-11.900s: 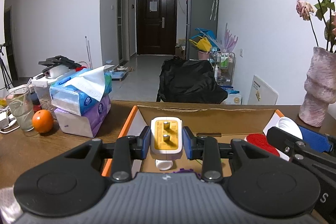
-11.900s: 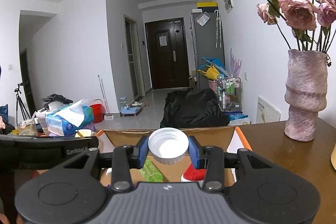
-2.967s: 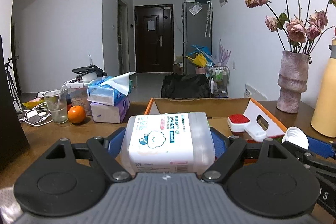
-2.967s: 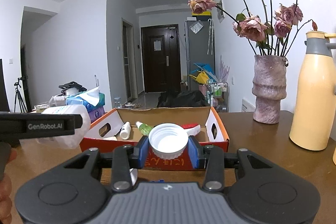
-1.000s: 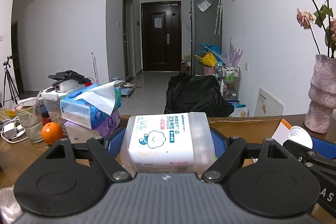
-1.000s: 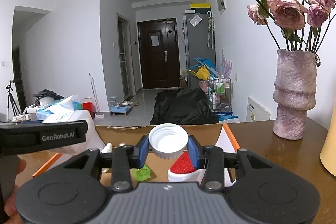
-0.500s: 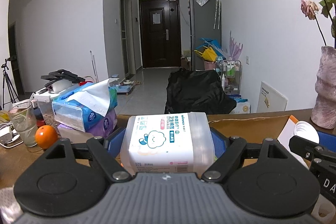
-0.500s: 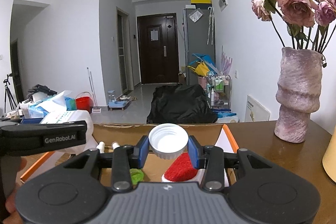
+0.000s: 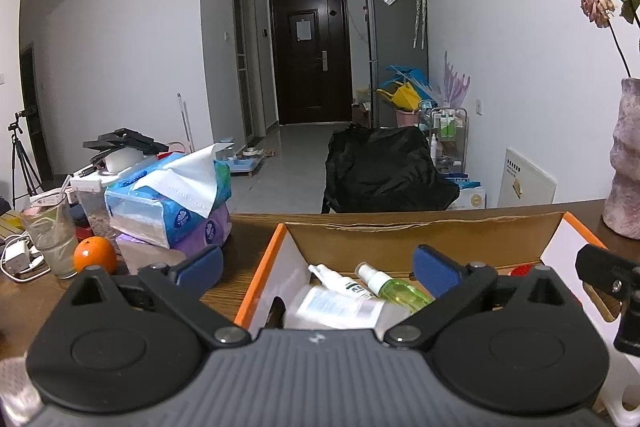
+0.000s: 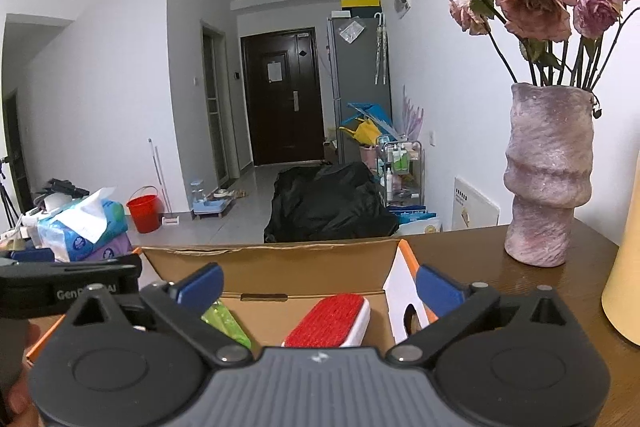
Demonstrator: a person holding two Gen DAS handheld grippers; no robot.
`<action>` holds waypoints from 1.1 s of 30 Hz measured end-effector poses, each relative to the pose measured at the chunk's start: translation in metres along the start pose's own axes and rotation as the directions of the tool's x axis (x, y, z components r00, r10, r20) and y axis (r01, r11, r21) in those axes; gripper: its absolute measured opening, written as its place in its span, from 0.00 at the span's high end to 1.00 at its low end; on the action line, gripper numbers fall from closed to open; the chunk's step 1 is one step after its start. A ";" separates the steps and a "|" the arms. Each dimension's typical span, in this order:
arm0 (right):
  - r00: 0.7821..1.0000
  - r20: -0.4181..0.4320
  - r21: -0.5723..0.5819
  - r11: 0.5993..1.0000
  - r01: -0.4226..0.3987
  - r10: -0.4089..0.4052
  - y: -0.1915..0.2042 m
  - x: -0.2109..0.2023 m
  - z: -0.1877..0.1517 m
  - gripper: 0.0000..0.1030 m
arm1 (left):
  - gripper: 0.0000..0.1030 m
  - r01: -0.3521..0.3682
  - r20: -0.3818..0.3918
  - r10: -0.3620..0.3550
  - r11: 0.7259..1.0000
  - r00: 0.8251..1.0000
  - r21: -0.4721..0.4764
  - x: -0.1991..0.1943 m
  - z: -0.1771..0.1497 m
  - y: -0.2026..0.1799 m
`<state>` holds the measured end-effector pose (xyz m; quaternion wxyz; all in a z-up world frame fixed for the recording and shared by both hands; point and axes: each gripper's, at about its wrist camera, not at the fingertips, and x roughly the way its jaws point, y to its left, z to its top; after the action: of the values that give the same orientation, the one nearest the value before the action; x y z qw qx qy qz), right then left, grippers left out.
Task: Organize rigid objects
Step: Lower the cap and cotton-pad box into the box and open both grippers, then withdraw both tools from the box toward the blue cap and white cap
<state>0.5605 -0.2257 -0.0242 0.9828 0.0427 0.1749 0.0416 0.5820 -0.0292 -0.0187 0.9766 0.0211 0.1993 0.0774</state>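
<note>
Both grippers hovered over the orange-edged cardboard box [image 9: 260, 279], their jaws opening wide with nothing between them. Below and just ahead of the left gripper [image 9: 316, 267], a blurred white wipes container [image 9: 332, 307] lay inside the box, beside a white tube [image 9: 340, 281] and a green spray bottle [image 9: 394, 287], long axes slanting away rightward. The right gripper [image 10: 318, 285] hung above a red lint brush [image 10: 328, 319].
</note>
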 end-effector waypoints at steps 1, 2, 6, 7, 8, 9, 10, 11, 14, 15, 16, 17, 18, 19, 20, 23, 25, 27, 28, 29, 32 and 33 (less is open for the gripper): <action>1.000 0.000 0.000 1.000 0.000 0.000 0.000 0.000 0.000 0.00 | 0.00 0.001 -0.002 -0.001 1.000 1.000 -0.002 0.000 0.000 0.000; 1.000 0.000 -0.001 1.000 0.000 0.000 0.000 0.000 0.000 0.00 | 0.00 0.002 -0.003 -0.002 1.000 1.000 -0.002 0.000 0.000 0.000; 1.000 -0.003 -0.005 1.000 -0.003 0.003 0.000 0.000 0.000 0.00 | 0.00 -0.002 -0.006 0.002 1.000 1.000 0.000 0.000 -0.001 0.000; 1.000 -0.003 -0.006 1.000 -0.003 0.003 -0.001 0.000 0.000 0.00 | 0.00 -0.004 -0.006 0.004 1.000 1.000 0.000 0.000 -0.001 0.000; 1.000 -0.002 -0.007 1.000 -0.003 0.003 -0.001 0.000 0.000 0.00 | 0.00 -0.005 -0.006 0.005 1.000 1.000 0.001 0.000 -0.001 0.000; 1.000 -0.002 -0.006 1.000 -0.003 0.003 0.000 -0.001 0.000 0.00 | 0.00 -0.006 -0.007 0.006 1.000 1.000 0.001 0.000 0.000 0.000; 1.000 -0.001 -0.006 1.000 -0.003 0.003 0.000 -0.001 0.000 0.00 | 0.00 -0.007 -0.008 0.007 1.000 1.000 0.002 0.000 0.000 0.000; 1.000 0.000 -0.005 1.000 -0.003 0.003 0.000 -0.001 0.000 0.00 | 0.00 -0.005 -0.008 0.005 1.000 1.000 0.000 -0.001 0.000 0.000; 1.000 0.002 -0.004 1.000 -0.003 0.003 0.001 -0.003 0.000 0.00 | 0.00 -0.006 -0.004 0.006 1.000 1.000 0.001 -0.003 0.000 0.000; 1.000 0.003 -0.004 1.000 -0.004 0.004 0.001 -0.004 0.000 0.00 | 0.00 -0.006 -0.002 0.006 1.000 1.000 0.002 -0.004 0.000 0.000; 1.000 0.005 -0.005 1.000 -0.005 0.005 0.002 -0.005 0.001 0.00 | 0.00 -0.005 0.000 0.005 1.000 1.000 0.002 -0.005 0.000 0.000; 1.000 0.008 -0.005 1.000 -0.006 0.006 0.002 -0.006 0.001 0.00 | 0.00 -0.004 0.002 0.004 1.000 1.000 0.002 -0.006 0.001 0.000; 1.000 0.010 -0.007 1.000 -0.008 0.008 0.002 -0.007 0.001 0.00 | 0.00 -0.003 0.004 0.003 1.000 1.000 0.002 -0.007 0.001 -0.001; 1.000 0.013 -0.009 1.000 -0.008 0.009 0.003 -0.009 0.001 0.00 | 0.00 -0.003 0.006 0.003 1.000 1.000 0.002 -0.008 0.001 -0.001; 1.000 0.016 -0.011 1.000 -0.008 0.009 0.004 -0.010 0.002 0.00 | 0.00 -0.002 0.008 0.002 1.000 1.000 0.003 -0.010 0.001 -0.001; 1.000 0.024 -0.016 1.000 -0.013 0.014 0.007 -0.014 0.002 0.00 | 0.00 -0.004 0.019 0.004 1.000 1.000 0.005 -0.014 0.001 -0.002; 0.999 0.027 -0.017 1.000 -0.016 0.017 0.008 -0.017 0.003 0.00 | 0.00 -0.007 0.026 0.007 1.000 1.000 0.006 -0.018 0.001 -0.002; 0.999 0.030 -0.017 1.000 -0.017 0.018 0.008 -0.020 0.003 0.00 | 0.00 -0.003 0.029 0.003 1.000 1.000 0.008 -0.021 0.000 -0.001; 0.999 0.031 -0.017 1.000 -0.017 0.017 0.008 -0.022 0.002 0.00 | 0.00 -0.002 0.030 0.002 1.000 1.000 0.007 -0.022 -0.001 -0.001; 0.999 0.032 -0.017 1.000 -0.016 0.016 0.007 -0.024 0.002 0.00 | 0.00 -0.004 0.030 0.003 1.000 1.000 0.007 -0.024 -0.001 -0.001; 0.999 0.036 -0.016 1.000 -0.016 0.016 0.007 -0.031 0.001 0.00 | 0.00 -0.003 0.034 0.003 1.000 0.999 0.007 -0.031 -0.003 0.000; 0.999 0.036 -0.016 1.000 -0.016 0.017 0.007 -0.034 0.000 0.00 | 0.00 -0.002 0.035 0.002 1.000 0.999 0.006 -0.033 -0.003 0.001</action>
<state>0.5285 -0.2225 -0.0115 0.9857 0.0370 0.1563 0.0502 0.5510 -0.0335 -0.0089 0.9798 0.0257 0.1826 0.0774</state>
